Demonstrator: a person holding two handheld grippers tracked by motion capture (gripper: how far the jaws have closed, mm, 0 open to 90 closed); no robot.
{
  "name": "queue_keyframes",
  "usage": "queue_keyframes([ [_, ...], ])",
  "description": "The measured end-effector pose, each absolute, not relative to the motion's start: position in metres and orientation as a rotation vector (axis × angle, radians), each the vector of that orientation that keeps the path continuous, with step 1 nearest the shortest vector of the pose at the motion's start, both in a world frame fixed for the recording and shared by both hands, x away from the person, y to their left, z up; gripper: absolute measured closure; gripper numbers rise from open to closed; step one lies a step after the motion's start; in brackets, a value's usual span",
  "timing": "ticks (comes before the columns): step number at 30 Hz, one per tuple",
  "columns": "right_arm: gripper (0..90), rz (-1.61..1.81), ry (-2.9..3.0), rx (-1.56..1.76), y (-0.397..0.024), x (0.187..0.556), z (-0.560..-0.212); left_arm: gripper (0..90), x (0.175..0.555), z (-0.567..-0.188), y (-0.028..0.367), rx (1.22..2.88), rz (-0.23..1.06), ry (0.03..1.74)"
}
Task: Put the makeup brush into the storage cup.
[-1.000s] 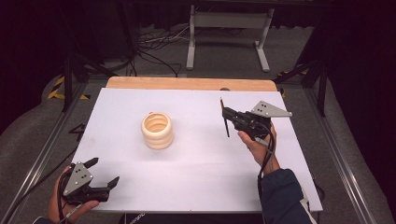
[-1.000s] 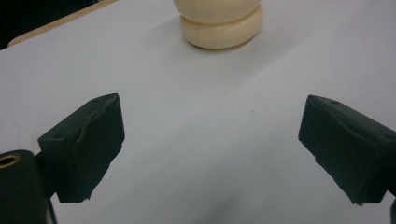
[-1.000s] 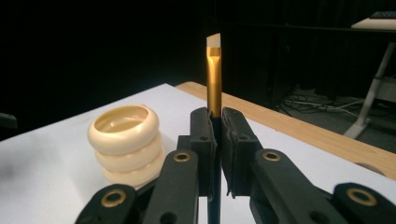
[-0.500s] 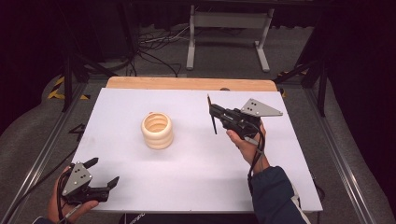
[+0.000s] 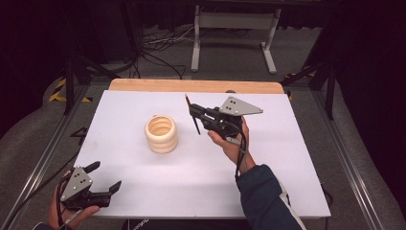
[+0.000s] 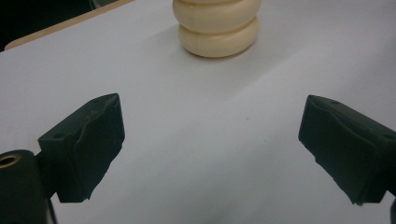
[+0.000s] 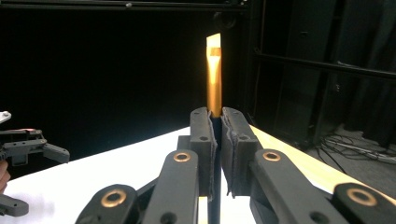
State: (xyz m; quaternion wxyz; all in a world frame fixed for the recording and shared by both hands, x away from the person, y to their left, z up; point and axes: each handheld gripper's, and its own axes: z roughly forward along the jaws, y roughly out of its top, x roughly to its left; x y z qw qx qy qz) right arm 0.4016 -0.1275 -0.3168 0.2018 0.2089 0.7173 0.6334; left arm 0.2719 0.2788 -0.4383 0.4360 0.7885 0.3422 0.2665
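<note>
Right tongs [image 5: 194,115] clenched on thin brush [image 5: 193,114], held up off white surface [image 5: 287,143], toward far side, just right of ring stack [image 5: 161,134]. In right view, jaws pressed tight w/ brush pinched between pads [image 7: 233,154]: dark handle running down thru gap, gold ferrule and pale flat tip [image 7: 214,74] sticking up above jaws. In high view, brush seen as thin dark stick, tilted a bit, upper end leaning left, lower end over surface, not touching stack. Grey 3-cornered plate on top of tongs, cable trailing down past wrist; dark blue sleeve [image 5: 263,201] coming in from bottom.

Left tongs [image 5: 105,177] released, nothing between jaws, parked at near-left corner of surface, hand partly off edge. In left view, two black pads [image 6: 84,144] wide apart w/ bare white surface between, stack [image 6: 217,23] ahead at top, well apart from jaws.

Stack: cream, looks like 3 rings piled upright, hollow centre open on top, standing left of middle of surface. Nothing touching it.

Wooden edge [image 5: 191,85] showing along far side of surface. Beyond: grey floor, cables, metal stand legs [image 5: 232,43]. Left tongs also visible far off at left edge of right view [image 7: 28,144].
</note>
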Motion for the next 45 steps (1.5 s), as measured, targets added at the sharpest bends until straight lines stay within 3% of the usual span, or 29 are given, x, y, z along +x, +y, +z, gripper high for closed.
queue_keyframes([
  [21, 84.1, 1.819, 2.058, 0.555, -0.070, 0.420, -0.324, 7.6, 0.269, -0.433, 0.279, 1.913, 0.699, 0.802],
  [45, 84.1, 1.825, 2.033, 0.595, -0.035, 0.451, -0.344, 6.9, 0.279, -0.428, 0.271, 1.893, 0.681, 0.744],
])
